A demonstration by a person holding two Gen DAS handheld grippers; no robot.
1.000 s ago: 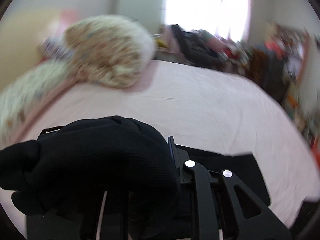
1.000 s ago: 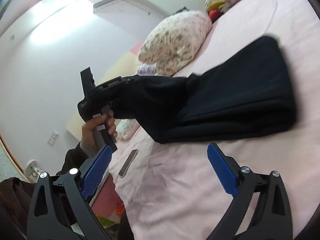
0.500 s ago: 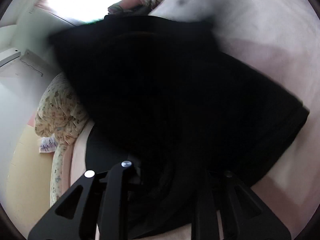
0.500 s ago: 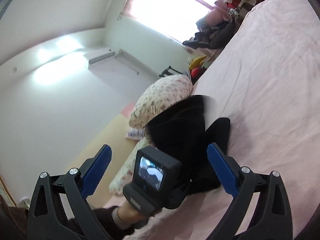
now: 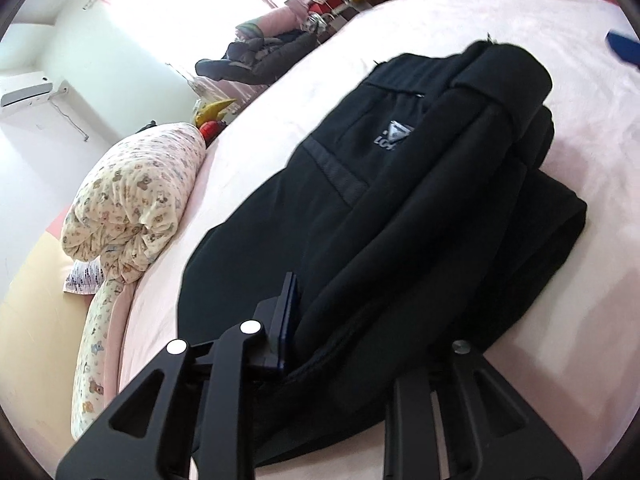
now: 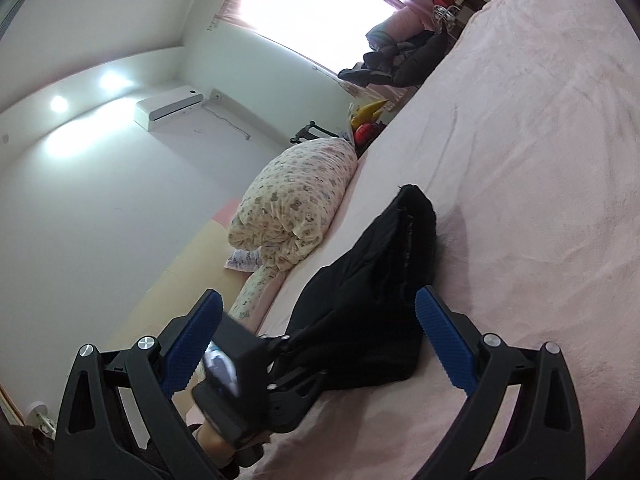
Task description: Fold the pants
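The black pants [image 5: 400, 184] lie folded in a thick stack on the pink bed [image 5: 440, 20], with a small grey logo facing up. My left gripper [image 5: 360, 320] is shut on the near end of the pants, and cloth hides its right finger. In the right wrist view the pants [image 6: 372, 292] lie on the bed [image 6: 540, 160] with the left gripper's body [image 6: 240, 384] at their near end. My right gripper [image 6: 316, 344] is open and empty, held above the bed just short of the pants.
A rolled floral duvet [image 5: 132, 200] lies along the bed's left edge, also seen in the right wrist view [image 6: 296, 196]. Dark clothes [image 5: 260, 56] are piled past the bed's far end under the window. An air conditioner [image 6: 168, 108] hangs on the wall.
The left gripper has swung the held end of the pants over and laid it down on the stack. The right gripper has stayed open and drawn closer behind the left one.
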